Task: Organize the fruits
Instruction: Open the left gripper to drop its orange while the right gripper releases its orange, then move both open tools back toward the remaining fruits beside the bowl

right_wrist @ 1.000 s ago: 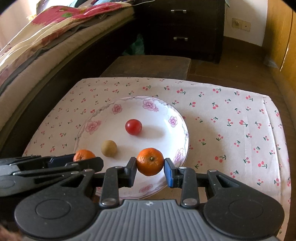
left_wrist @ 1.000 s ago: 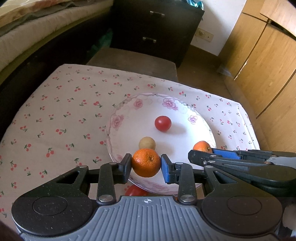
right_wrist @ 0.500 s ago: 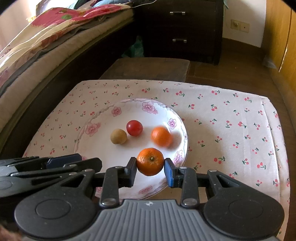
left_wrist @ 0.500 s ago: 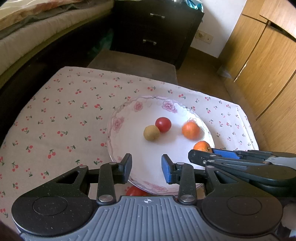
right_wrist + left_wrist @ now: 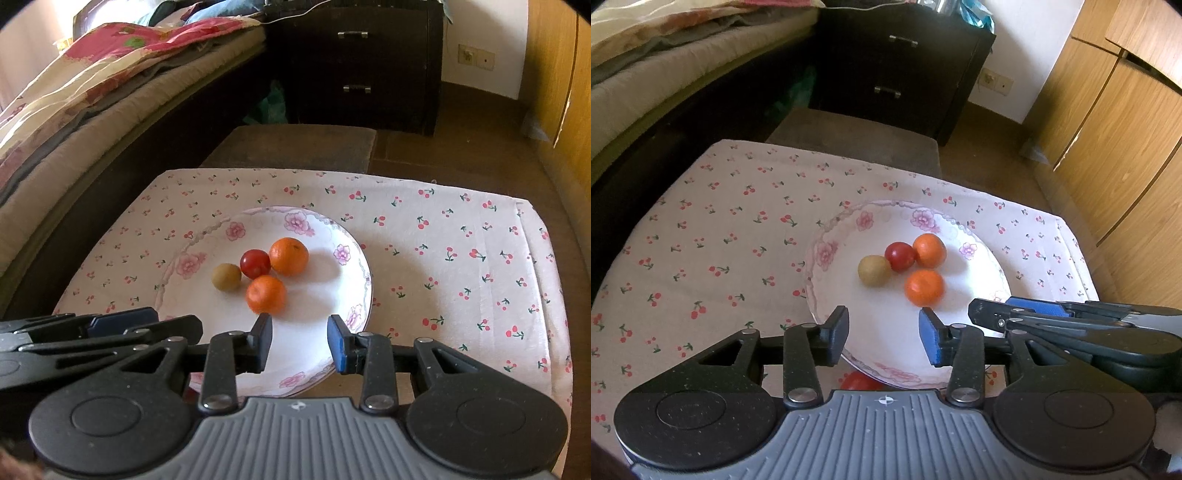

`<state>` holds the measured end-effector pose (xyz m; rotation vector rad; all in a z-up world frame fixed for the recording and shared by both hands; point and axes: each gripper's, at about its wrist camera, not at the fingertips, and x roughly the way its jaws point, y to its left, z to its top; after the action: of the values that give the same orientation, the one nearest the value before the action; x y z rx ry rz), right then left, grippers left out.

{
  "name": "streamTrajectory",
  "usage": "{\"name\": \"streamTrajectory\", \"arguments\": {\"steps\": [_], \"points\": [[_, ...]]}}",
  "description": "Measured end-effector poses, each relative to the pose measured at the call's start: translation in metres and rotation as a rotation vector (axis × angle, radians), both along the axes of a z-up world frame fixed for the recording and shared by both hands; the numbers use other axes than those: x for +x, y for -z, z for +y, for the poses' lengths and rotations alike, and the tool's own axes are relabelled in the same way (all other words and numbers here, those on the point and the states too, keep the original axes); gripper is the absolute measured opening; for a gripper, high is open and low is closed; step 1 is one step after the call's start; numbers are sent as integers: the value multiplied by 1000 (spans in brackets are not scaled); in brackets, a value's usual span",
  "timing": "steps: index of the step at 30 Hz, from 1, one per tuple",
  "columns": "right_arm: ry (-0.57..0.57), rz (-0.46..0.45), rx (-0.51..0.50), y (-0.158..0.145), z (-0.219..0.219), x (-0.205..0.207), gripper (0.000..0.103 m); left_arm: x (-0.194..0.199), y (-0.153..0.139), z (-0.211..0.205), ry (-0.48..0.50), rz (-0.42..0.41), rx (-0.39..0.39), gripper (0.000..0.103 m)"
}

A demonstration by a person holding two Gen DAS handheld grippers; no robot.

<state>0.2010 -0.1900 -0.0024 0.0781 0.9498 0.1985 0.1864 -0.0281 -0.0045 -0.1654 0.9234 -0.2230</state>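
On the white, pink-flowered plate (image 5: 354,258), two oranges (image 5: 289,256), a red tomato (image 5: 255,263) and a tan fruit (image 5: 226,277) cluster centrally; both grippers (image 5: 883,332) (image 5: 300,341) gape empty, while another red fruit (image 5: 857,381) remains beside its near rim.

1. A glossy ceramic plate (image 5: 354,266) with pink flower prints rests on matt cherry-print cloth (image 5: 461,266).
2. Two dimpled oranges (image 5: 289,256) and a shiny smooth red fruit (image 5: 255,263) lie beside a dull tan fruit (image 5: 226,277).
3. Behind: dark wood drawers (image 5: 354,62) with metal handles.
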Motion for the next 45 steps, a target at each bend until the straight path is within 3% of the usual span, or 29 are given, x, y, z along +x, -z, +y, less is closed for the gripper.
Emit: {"name": "streamTrajectory", "arguments": {"steps": [23,45], "points": [[-17,-13,-3,-19,8,-40,35,-31,-8,11,14,-12,-15,56],[-30,87,-24,6,10,-70,35,-56,3,16,36,24,-17,58]]}}
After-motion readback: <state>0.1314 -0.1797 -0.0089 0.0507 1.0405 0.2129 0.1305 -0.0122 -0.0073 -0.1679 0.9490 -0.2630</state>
